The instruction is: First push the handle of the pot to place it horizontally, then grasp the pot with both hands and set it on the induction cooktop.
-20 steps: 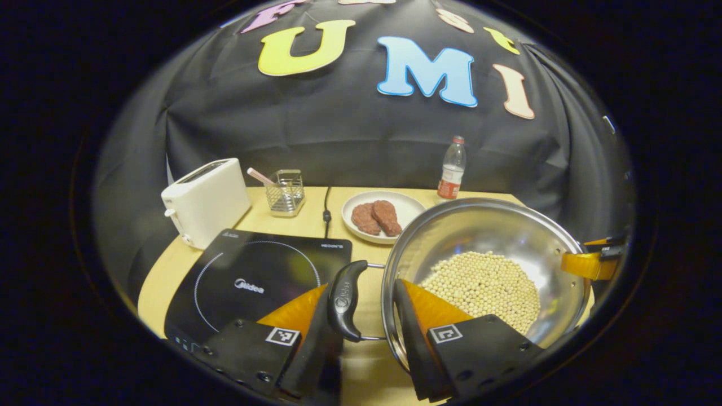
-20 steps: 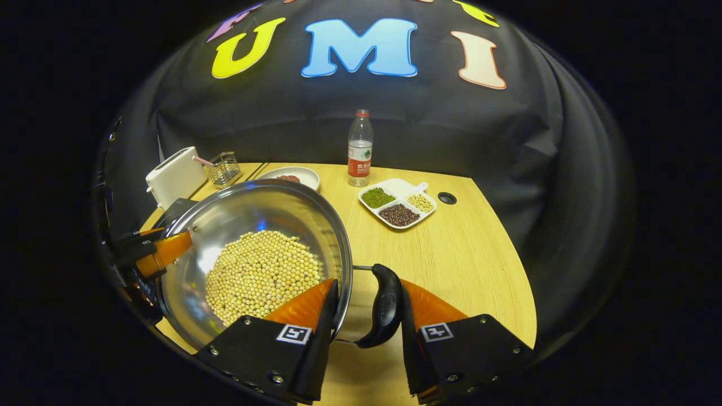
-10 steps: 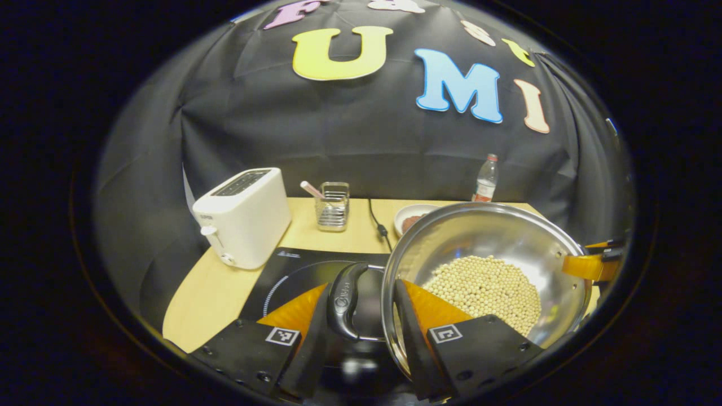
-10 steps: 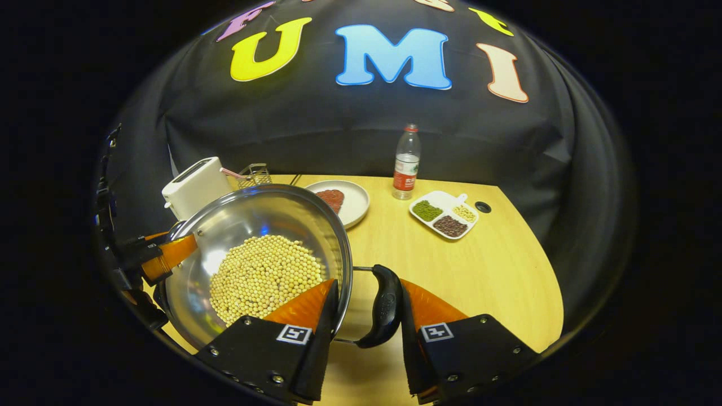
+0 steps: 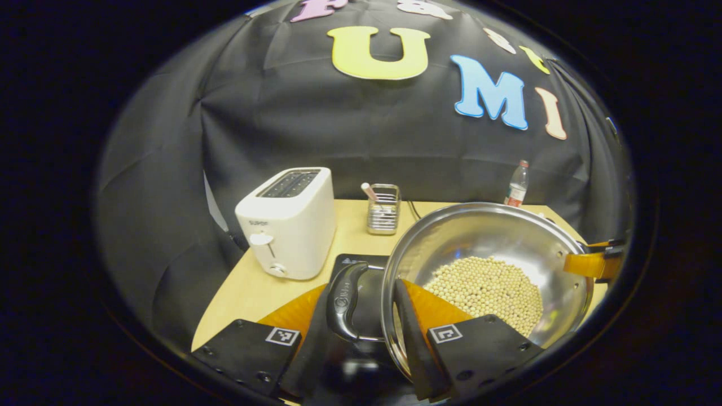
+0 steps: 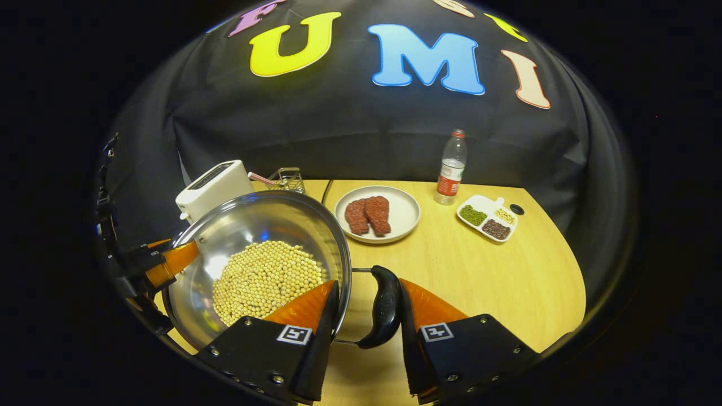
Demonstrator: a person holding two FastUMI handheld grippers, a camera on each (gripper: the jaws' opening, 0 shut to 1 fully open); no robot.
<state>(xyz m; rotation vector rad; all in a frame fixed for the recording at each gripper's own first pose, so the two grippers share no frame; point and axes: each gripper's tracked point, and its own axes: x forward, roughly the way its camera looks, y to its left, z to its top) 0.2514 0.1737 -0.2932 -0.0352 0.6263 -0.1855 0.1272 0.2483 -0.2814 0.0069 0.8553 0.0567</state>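
Currently, your left gripper (image 5: 361, 330) straddles the rim of the shiny round steel pot (image 5: 491, 237): one finger lies inside the bowl, the other outside the black side handle (image 5: 344, 301). Whether both press on it cannot be told. Your right gripper (image 6: 364, 324) straddles the opposite rim and black grip (image 6: 386, 307) likewise; its pressure too cannot be told.

Contents: pale yellow soybeans (image 6: 265, 279) heaped on the pot's floor.

Position: the pot sits above the flat black induction cooktop (image 5: 361, 282), whose glass shows beneath the left handle; contact cannot be told.

Nearby on the light wooden table (image 6: 507, 276): white two-slot toaster (image 5: 287, 223), wire utensil basket (image 5: 383, 210), white round plate with two red meat pieces (image 6: 378, 214), clear plastic bottle (image 6: 450, 169), white divided dish of beans (image 6: 488, 217).
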